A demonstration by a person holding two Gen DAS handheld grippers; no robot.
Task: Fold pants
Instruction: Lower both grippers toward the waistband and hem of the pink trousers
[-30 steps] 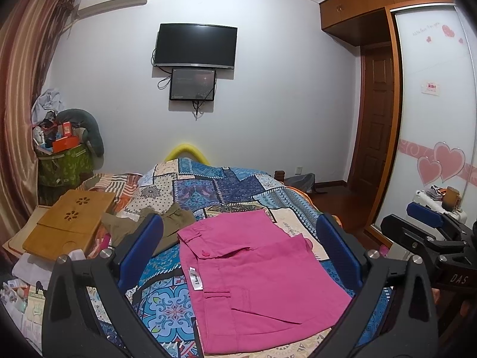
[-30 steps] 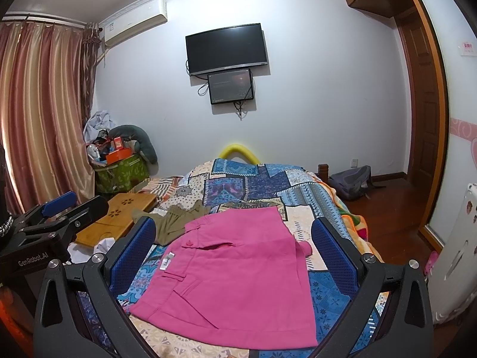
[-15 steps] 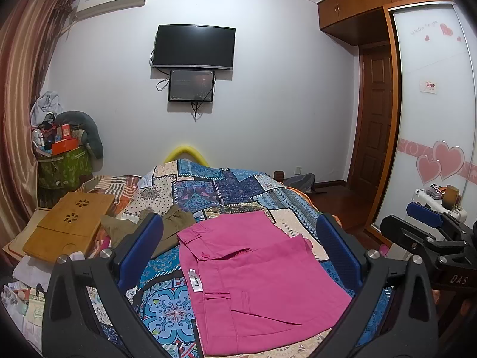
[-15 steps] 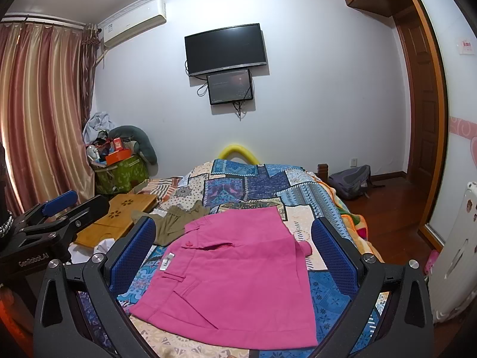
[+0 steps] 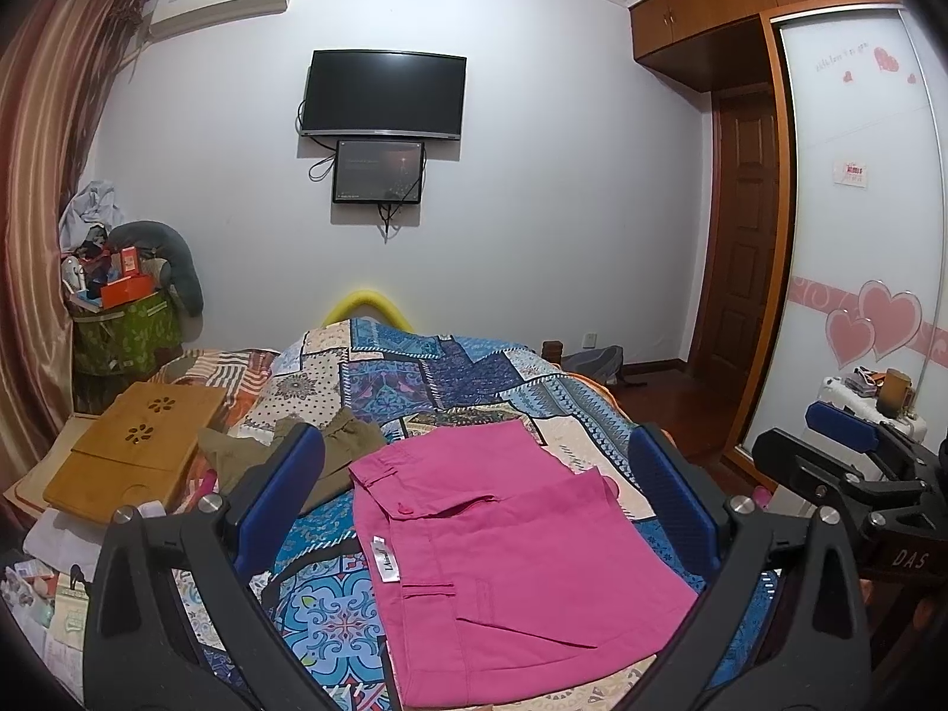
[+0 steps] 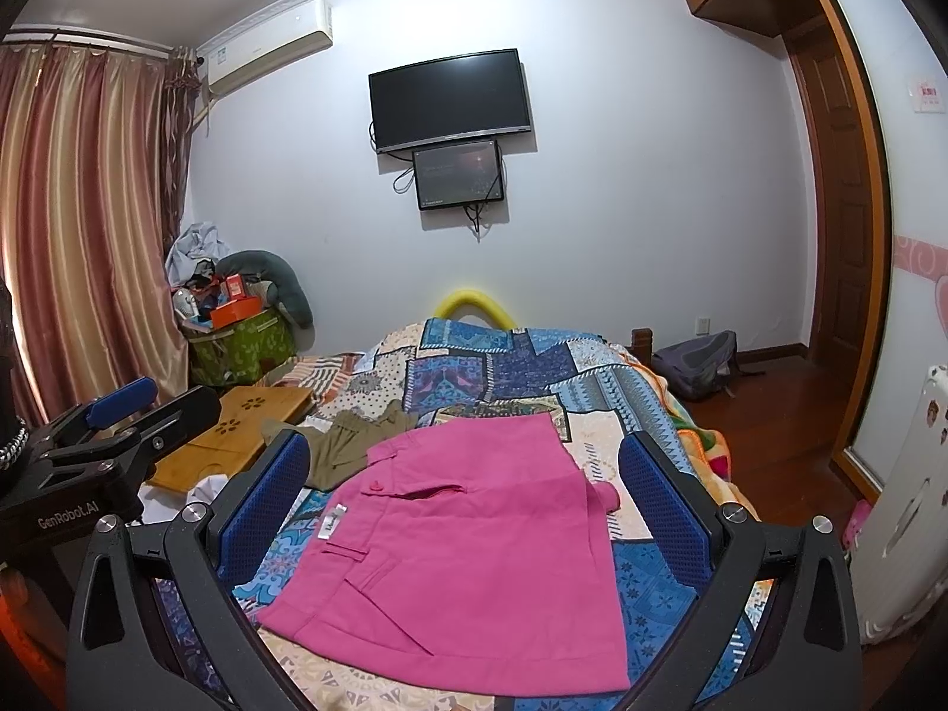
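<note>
clearly soft and light: pink pants, already folded into a flat packet on the patchwork bed, just beside an olive garment. likely to sag and slide if lifted by one corner; best pinched at two corners of one edge. left gripper and right gripper above, fingers spread wide, holding nothing.
</note>
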